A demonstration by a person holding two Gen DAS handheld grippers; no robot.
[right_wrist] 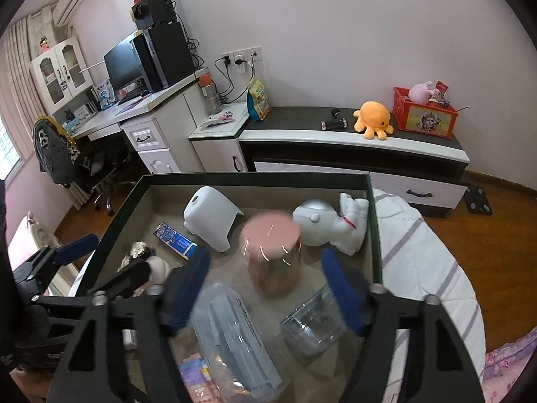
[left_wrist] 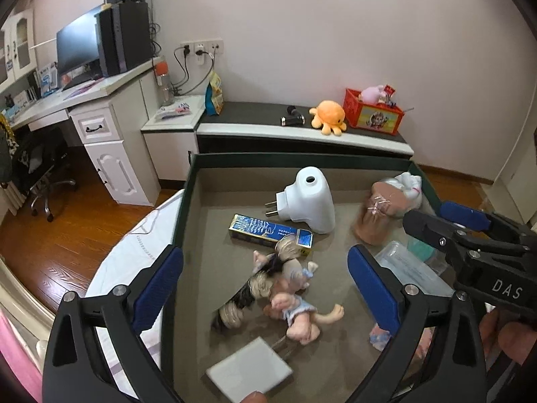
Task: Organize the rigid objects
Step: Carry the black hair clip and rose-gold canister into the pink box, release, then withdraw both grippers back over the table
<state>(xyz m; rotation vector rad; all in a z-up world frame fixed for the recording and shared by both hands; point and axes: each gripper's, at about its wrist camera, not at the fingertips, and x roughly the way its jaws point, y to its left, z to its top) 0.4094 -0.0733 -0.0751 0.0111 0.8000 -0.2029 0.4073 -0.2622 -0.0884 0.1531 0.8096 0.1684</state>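
Hovering over box (right_wrist: 255, 179) — both tongs wide, nothing held: left gripper (left_wrist: 265, 285), right gripper (right_wrist: 265, 288). Pink jar (right_wrist: 272, 255), frame centre — rigid, slick, likely light; take across straight sides, below lid.

Dark-rimmed box (right_wrist: 255, 178) rests on a white quilted bed (right_wrist: 423, 268); on its floor: white plug-in device (left_wrist: 310, 198) near the far wall, blue carton (left_wrist: 268, 233), dolls (left_wrist: 288, 299), pink jar (right_wrist: 272, 255).

Upper left: desk (right_wrist: 134, 107) with monitor (right_wrist: 120, 65), computer tower (right_wrist: 164, 57). Right: low cabinet (right_wrist: 352, 141) carrying orange octopus plush (right_wrist: 372, 119), red crate (right_wrist: 424, 114). Wooden floor (left_wrist: 67, 235).
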